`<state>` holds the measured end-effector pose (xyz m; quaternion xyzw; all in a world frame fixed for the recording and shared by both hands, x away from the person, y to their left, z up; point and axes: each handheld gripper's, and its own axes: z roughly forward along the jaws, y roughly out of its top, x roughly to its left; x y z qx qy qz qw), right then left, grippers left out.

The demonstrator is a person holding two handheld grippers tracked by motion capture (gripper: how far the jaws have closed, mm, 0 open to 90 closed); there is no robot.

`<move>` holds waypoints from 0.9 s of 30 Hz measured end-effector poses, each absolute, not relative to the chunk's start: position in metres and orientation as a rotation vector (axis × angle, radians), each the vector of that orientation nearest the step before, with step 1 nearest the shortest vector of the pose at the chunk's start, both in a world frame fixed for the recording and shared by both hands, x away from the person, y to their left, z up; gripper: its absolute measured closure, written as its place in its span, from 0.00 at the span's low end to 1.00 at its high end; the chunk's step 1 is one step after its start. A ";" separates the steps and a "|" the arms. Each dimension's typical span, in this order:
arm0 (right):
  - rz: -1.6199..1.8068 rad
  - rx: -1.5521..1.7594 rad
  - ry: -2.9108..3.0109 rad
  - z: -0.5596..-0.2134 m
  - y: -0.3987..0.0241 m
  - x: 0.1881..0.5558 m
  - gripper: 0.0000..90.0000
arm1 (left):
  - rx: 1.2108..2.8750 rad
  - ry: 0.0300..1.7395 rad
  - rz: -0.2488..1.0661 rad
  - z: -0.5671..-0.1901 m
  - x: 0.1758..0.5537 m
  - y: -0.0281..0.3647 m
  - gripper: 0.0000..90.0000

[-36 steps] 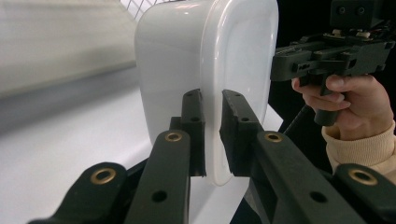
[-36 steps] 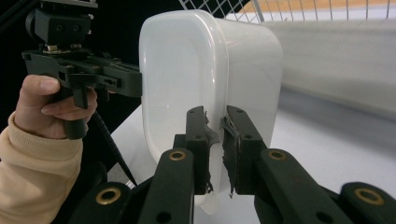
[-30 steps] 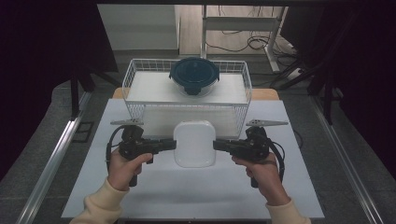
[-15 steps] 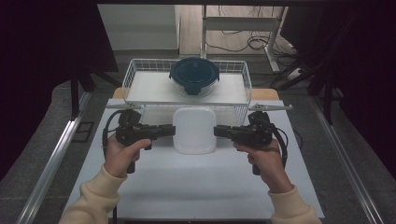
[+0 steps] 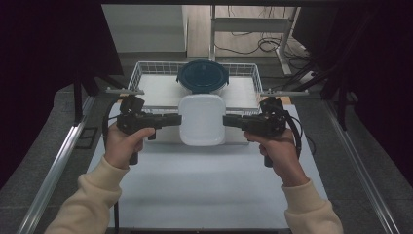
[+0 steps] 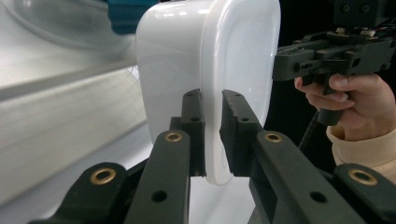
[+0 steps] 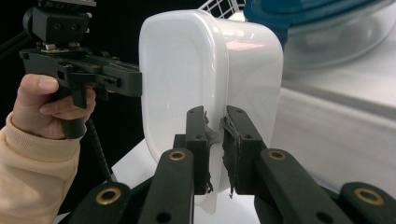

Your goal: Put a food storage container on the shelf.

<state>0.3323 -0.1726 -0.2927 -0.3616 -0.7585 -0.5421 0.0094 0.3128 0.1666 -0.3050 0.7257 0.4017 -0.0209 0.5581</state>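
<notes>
White plastic tub (image 5: 202, 119) held just in front of wire basket (image 5: 141, 73) — left gripper (image 5: 171, 120) & right gripper (image 5: 233, 121) each clamped nearly closed on opposite rim edges. Looks light, stiff, glossy-slick; thin rim prob. the best hold.

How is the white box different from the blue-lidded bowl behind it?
The white box is squarish with rounded corners; the blue-lidded bowl is round. The white box hangs between the left gripper and right gripper, each clamped on its rim; the bowl rests in the wire basket, untouched. The box is plain white; the bowl looks clear under its lid.
</notes>
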 end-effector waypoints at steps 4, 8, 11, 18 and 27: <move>-1.700 -1.124 -2.372 -0.281 -0.172 0.338 0.89 | 1.708 0.941 -0.049 -0.294 0.319 0.168 0.90; -1.701 -1.123 -2.379 -0.269 -0.171 0.345 0.89 | 1.709 0.937 -0.047 -0.283 0.327 0.169 0.90; -1.701 -1.121 -2.379 -0.260 -0.170 0.351 0.89 | 1.707 0.938 -0.049 -0.275 0.332 0.170 0.90; -1.700 -1.115 -2.388 -0.244 -0.168 0.364 0.89 | 1.704 0.938 -0.057 -0.260 0.346 0.171 0.90; -1.710 -1.119 -2.370 -0.222 -0.164 0.382 0.89 | 1.693 0.931 -0.041 -0.235 0.362 0.176 0.90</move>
